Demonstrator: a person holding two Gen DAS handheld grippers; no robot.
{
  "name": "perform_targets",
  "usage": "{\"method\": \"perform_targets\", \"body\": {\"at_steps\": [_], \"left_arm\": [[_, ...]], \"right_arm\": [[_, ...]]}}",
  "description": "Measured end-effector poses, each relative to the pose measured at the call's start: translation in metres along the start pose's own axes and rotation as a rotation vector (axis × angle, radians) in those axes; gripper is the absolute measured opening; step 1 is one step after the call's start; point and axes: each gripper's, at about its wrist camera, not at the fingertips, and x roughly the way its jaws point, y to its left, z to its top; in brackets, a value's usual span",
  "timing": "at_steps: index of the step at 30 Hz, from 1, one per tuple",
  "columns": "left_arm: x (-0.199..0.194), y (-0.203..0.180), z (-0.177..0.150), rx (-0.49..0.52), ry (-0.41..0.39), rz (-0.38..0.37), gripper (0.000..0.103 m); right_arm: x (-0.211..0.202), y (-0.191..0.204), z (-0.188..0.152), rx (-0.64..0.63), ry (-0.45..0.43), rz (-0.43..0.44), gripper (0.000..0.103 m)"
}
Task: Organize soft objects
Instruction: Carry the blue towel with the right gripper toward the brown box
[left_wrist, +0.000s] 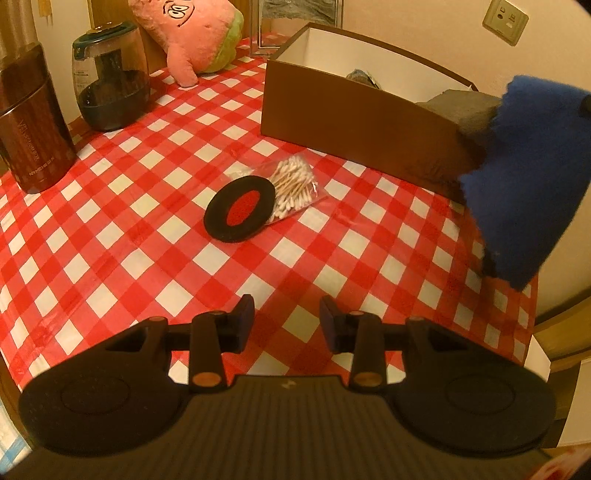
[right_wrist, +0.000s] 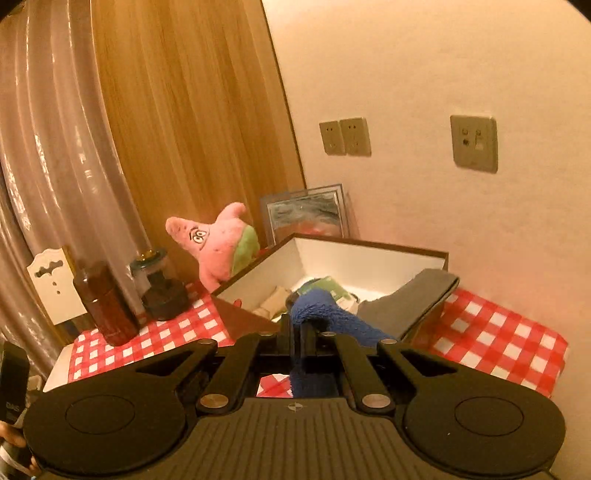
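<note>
My right gripper is shut on a blue fluffy cloth and holds it in the air just in front of the brown box. In the left wrist view the blue cloth hangs at the right, beside the box. A grey cloth drapes over the box's near right corner. My left gripper is open and empty above the checkered table. A pink star plush leans at the back of the table. A black and red round pad lies mid-table.
A bag of cotton swabs lies next to the round pad. A brown canister and a glass jar stand at the left. A framed picture leans on the wall behind the box. The box holds several items.
</note>
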Motion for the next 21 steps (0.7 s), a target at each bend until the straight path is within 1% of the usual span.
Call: {"method": "perform_targets", "body": {"at_steps": [6, 8, 17, 21], "left_arm": [[0.002, 0.001, 0.002, 0.005, -0.011, 0.005, 0.035], [0.004, 0.001, 0.004, 0.011, -0.015, 0.005, 0.035], [0.022, 0.005, 0.017, 0.063, -0.035, 0.016, 0.034], [0.038, 0.009, 0.029, 0.117, -0.046, 0.041, 0.034]], "right_arm": [[-0.021, -0.002, 0.019, -0.015, -0.058, 0.0, 0.002], [-0.023, -0.004, 0.023, -0.011, -0.061, -0.002, 0.002], [-0.008, -0.004, 0.017, -0.003, -0.012, 0.005, 0.002], [0.0, -0.008, 0.014, 0.015, 0.011, -0.001, 0.002]]}}
